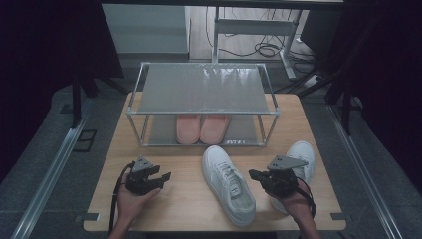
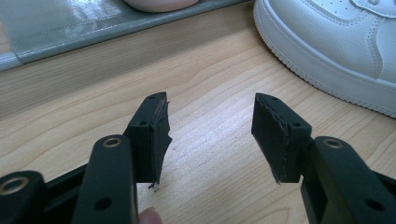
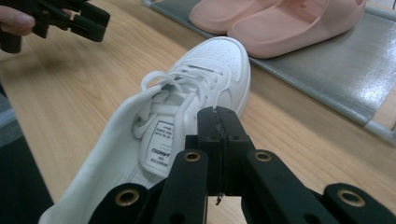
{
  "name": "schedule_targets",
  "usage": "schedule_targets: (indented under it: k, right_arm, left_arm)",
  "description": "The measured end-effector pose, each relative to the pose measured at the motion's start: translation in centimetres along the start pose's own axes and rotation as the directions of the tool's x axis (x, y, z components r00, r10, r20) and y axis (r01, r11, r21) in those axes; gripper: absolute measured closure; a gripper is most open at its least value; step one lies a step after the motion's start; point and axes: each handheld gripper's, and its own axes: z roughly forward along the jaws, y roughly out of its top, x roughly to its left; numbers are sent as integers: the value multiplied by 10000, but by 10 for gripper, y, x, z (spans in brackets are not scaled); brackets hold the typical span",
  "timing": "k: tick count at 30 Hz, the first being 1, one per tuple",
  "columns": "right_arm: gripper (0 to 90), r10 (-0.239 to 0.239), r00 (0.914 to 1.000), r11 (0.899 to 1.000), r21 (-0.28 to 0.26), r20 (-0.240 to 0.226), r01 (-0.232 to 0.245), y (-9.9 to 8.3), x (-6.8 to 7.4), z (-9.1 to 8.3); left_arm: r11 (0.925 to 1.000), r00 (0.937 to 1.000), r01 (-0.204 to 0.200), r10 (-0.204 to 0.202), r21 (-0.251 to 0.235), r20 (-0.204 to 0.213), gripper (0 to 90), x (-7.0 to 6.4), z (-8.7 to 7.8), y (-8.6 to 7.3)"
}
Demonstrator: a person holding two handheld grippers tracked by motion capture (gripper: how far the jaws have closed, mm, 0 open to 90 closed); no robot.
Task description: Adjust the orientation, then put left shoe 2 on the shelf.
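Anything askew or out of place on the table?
The two white sneakers aren't paired: one lies diagonally mid-table, the other sits apart by the right gripper. The pink slippers sit neatly together on the rack's lower shelf.

Dim room, grey carpet floor (image 1: 45, 149), black curtains (image 1: 45, 40) either side (cables (image 1: 266, 49) behind), wooden table (image 1: 189, 199)

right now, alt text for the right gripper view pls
The right gripper, jaws closed together on nothing, hangs above a white sneaker lying on a wooden table. Beyond it, pink slippers sit on a grey rack shelf, and the left gripper is at upper left.
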Motion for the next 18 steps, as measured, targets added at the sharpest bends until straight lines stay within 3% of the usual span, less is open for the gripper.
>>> schedule_targets:
  k: [13, 18]
  right_arm:
    - [864, 267, 9995, 9991, -318, -153, -271, -16, 3, -11]
    - [756, 162, 9997, 9993, -339, -175, -168, -15, 8, -12]
  left_arm:
    - [9998, 9999, 106, -107, -138, -65, 467, 3, -5, 0]
    - [9999, 10000, 39, -40, -156, -51, 466, 1, -6, 1]
